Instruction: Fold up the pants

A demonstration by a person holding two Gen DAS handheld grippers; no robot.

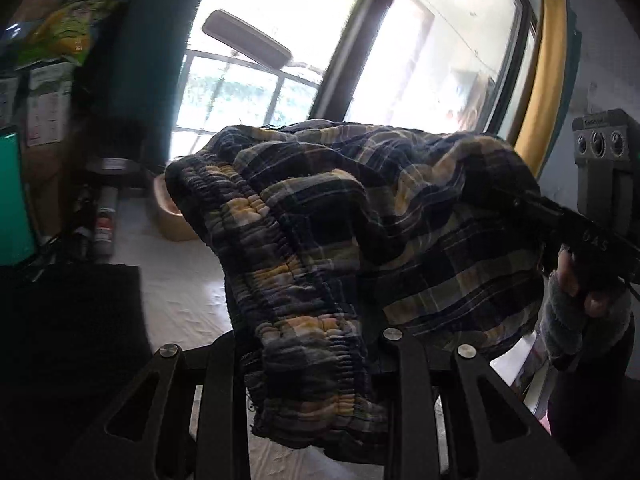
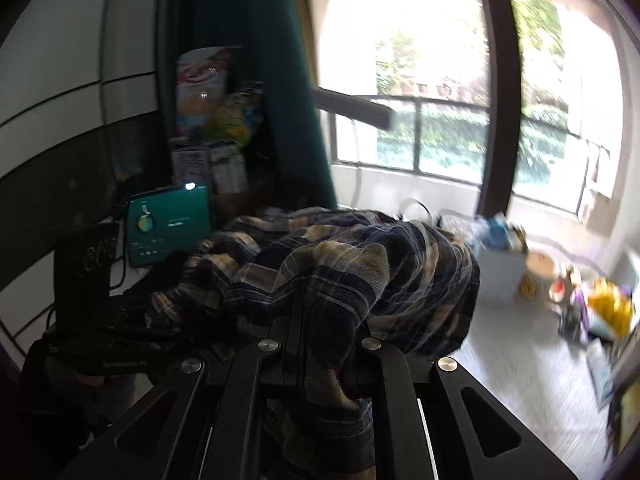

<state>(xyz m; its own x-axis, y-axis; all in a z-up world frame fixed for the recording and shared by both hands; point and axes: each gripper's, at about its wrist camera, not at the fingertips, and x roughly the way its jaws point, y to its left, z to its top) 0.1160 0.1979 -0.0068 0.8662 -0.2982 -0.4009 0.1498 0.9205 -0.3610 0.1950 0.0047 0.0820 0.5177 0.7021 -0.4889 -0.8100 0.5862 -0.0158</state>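
The plaid pants (image 1: 360,216), navy with yellow and grey checks, hang lifted above the white table (image 1: 180,292). My left gripper (image 1: 316,344) is shut on their bunched elastic waistband, which drapes down between its fingers. At the right of the left wrist view, my right gripper (image 1: 520,202) reaches into the cloth, held by a hand (image 1: 572,276) in a grey sleeve. In the right wrist view, my right gripper (image 2: 304,320) is shut on a fold of the pants (image 2: 360,264), and cloth hangs down over its fingers. The left gripper (image 2: 132,320) shows dark at the left, its tips hidden in fabric.
A beige bowl (image 1: 172,216) and a spray can (image 1: 105,224) stand on the table behind the pants. A green screen (image 2: 170,224) and stacked boxes (image 2: 208,168) are at the left. A large window (image 2: 440,120) fills the back. Clutter (image 2: 600,308) lies on the floor at the right.
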